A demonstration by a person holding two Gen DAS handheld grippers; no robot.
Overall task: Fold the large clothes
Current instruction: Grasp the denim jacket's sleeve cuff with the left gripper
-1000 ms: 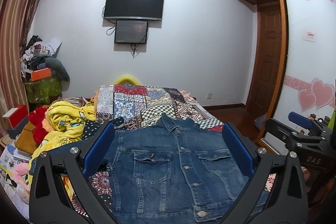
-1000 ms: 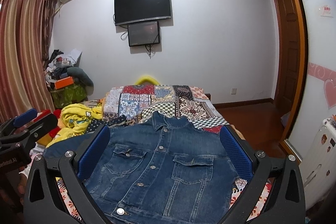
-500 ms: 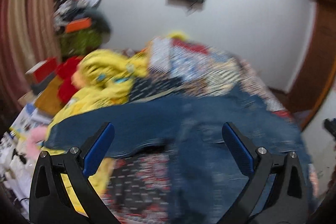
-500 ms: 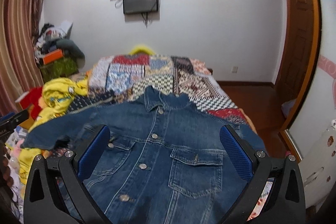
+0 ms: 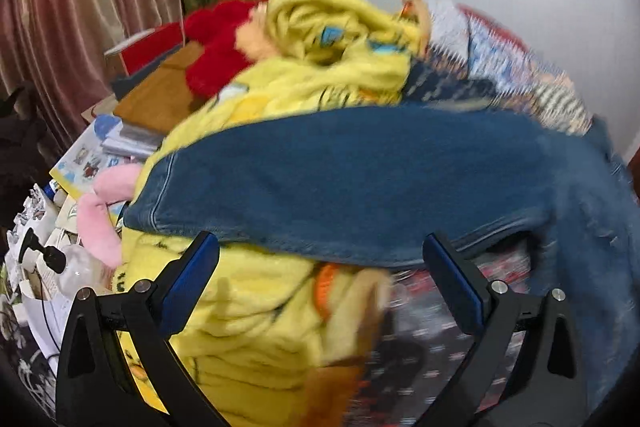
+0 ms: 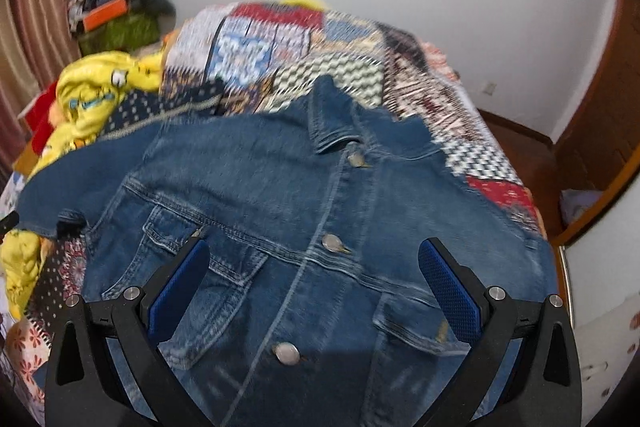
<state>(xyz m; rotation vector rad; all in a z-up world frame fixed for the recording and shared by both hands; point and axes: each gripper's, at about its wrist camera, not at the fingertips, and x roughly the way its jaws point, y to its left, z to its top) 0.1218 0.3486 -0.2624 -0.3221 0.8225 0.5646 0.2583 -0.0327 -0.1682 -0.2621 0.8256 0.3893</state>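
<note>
A blue denim jacket [image 6: 312, 211] lies front up and buttoned on the patchwork bed [image 6: 304, 39], collar toward the far wall. Its left sleeve [image 5: 344, 183] stretches out sideways over a yellow blanket [image 5: 320, 39]. My left gripper [image 5: 320, 267] is open and empty, just above the near edge of that sleeve. My right gripper [image 6: 312, 275] is open and empty, low over the jacket's chest between the two breast pockets. The jacket's right sleeve is not visible.
The yellow blanket, red plush [image 5: 216, 39] and pink plush [image 5: 100, 211] pile up at the bed's left side. Boxes and papers [image 5: 100, 147] lie beyond them by the striped curtain [image 5: 72, 7]. A wooden door and wardrobe [image 6: 600, 123] stand right of the bed.
My left gripper has swung left and down from the jacket's chest to the outstretched left sleeve. My right gripper has dropped closer over the jacket front. Both stayed open.
</note>
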